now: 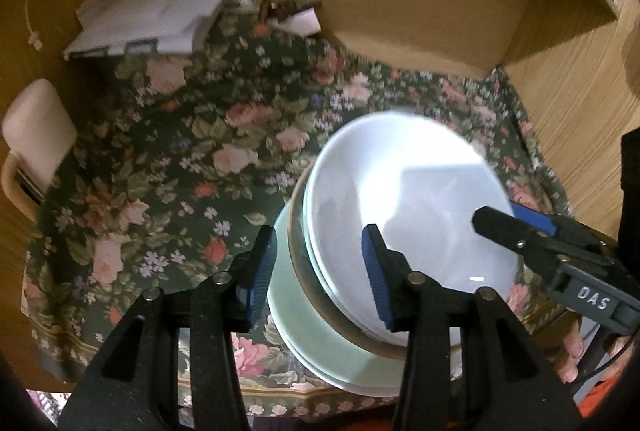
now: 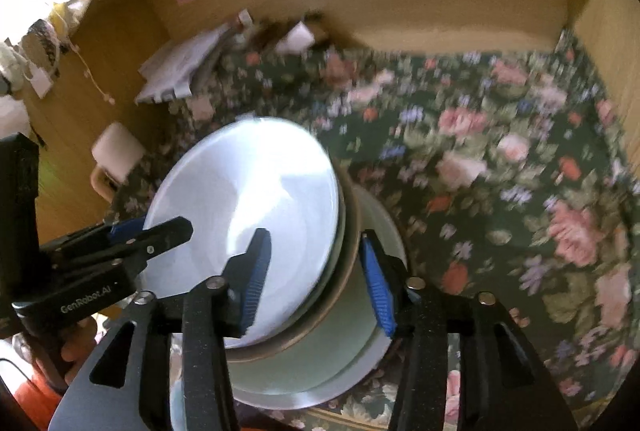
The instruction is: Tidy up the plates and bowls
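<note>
A white bowl (image 1: 420, 199) (image 2: 248, 183) tops a stack with a brown-rimmed bowl (image 1: 340, 323) (image 2: 320, 323) under it, then a pale green plate (image 1: 328, 351) (image 2: 320, 359) and a white plate (image 1: 360, 389). My left gripper (image 1: 318, 275) straddles the bowls' left rim, one finger outside and one inside the white bowl, with gaps at both pads. My right gripper (image 2: 316, 277) straddles the opposite rim the same way, its pads apart from the walls. Each gripper also shows from the side in the other view: the right gripper (image 1: 508, 217) and the left gripper (image 2: 160, 227).
The stack stands on a floral cloth (image 1: 180, 159) inside a wooden compartment with side walls (image 1: 580, 103) and a back wall. White papers (image 1: 152, 23) lie at the back left. A white lidded container (image 1: 36, 135) sits at the left edge. A person's hand (image 1: 572, 351) holds the right gripper.
</note>
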A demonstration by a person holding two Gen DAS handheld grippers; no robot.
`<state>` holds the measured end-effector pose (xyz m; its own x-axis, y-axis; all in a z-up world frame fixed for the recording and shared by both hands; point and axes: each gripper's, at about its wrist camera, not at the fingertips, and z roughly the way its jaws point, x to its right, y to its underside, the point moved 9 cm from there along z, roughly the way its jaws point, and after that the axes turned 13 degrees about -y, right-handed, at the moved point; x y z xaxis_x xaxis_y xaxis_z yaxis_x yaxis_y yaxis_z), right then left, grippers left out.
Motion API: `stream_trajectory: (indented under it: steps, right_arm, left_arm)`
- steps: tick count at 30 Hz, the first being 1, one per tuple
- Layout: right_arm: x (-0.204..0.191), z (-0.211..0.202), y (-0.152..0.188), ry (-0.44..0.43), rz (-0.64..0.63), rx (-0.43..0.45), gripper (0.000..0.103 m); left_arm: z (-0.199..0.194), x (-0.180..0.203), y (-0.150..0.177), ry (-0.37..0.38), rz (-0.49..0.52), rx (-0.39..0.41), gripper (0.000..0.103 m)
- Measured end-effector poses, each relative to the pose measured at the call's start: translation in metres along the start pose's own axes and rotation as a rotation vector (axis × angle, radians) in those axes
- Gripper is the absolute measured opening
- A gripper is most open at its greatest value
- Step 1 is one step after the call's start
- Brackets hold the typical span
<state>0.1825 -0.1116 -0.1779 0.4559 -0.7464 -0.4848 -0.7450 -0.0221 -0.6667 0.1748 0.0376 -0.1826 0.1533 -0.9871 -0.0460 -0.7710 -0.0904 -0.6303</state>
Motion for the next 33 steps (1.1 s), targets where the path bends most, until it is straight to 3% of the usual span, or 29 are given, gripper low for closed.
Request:
stream_trajectory:
  steps: [5,10,16,18,25,27,33]
  right_arm:
    - [-0.026,-0.037,-0.017,0.022,-0.105,0.115,0.051]
    - [-0.050,-0.069,-0.026,0.018,-0.184,0.222,0.062]
    - [-0.074,-0.101,-0.030,0.010,-0.265,0.330,0.066]
    - [-0.079,-0.108,-0.030,0.019,-0.291,0.357,0.077]
    - [-0.095,-0.126,-0.027,0.052,-0.370,0.436,0.091]
    - [-0.097,-0.128,-0.027,0.056,-0.377,0.452,0.100]
    - [-0.102,-0.130,-0.025,0.054,-0.382,0.469,0.103]
  left_arm:
    - [-0.042,0.001,-0.016,-0.008,-0.002,0.144,0.059]
    - [-0.095,0.000,-0.029,-0.041,-0.011,0.339,0.069]
    - [-0.135,-0.002,-0.032,-0.060,-0.018,0.479,0.082]
    - [-0.142,-0.001,-0.032,-0.063,-0.019,0.508,0.087]
    - [-0.154,-0.004,-0.028,-0.046,-0.050,0.547,0.096]
    - [-0.157,-0.004,-0.026,-0.046,-0.053,0.559,0.098]
    - [-0.166,-0.006,-0.021,-0.066,-0.050,0.612,0.102]
